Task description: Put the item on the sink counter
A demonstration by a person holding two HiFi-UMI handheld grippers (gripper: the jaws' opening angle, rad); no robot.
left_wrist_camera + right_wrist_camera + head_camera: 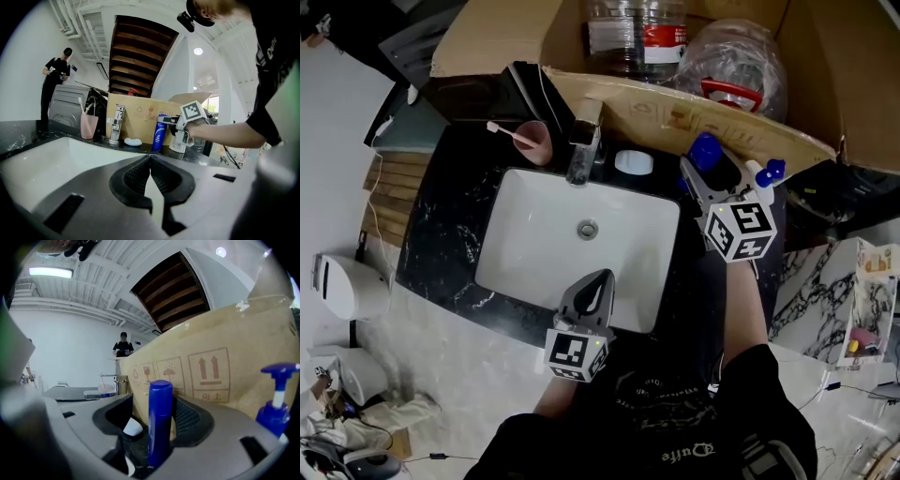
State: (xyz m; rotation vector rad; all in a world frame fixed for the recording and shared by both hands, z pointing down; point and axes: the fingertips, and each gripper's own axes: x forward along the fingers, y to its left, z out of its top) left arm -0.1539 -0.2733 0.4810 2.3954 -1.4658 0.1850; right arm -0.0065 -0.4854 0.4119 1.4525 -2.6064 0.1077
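A blue bottle (704,148) stands upright on the black sink counter (450,225), at its back right, against a cardboard box. My right gripper (710,161) is open, its jaws on either side of the bottle (160,423). The left jaw stands clear of the bottle and the right pad is close beside it. My left gripper (598,277) is shut and empty, hovering over the front edge of the white basin (534,234). From the left gripper view the bottle (160,132) shows beside the faucet.
A faucet (584,141) stands behind the basin, with a pink cup and toothbrush (532,141) to its left and a white soap dish (634,162) to its right. A blue-topped pump bottle (764,173) stands right of my right gripper. The cardboard box (675,108) walls the back.
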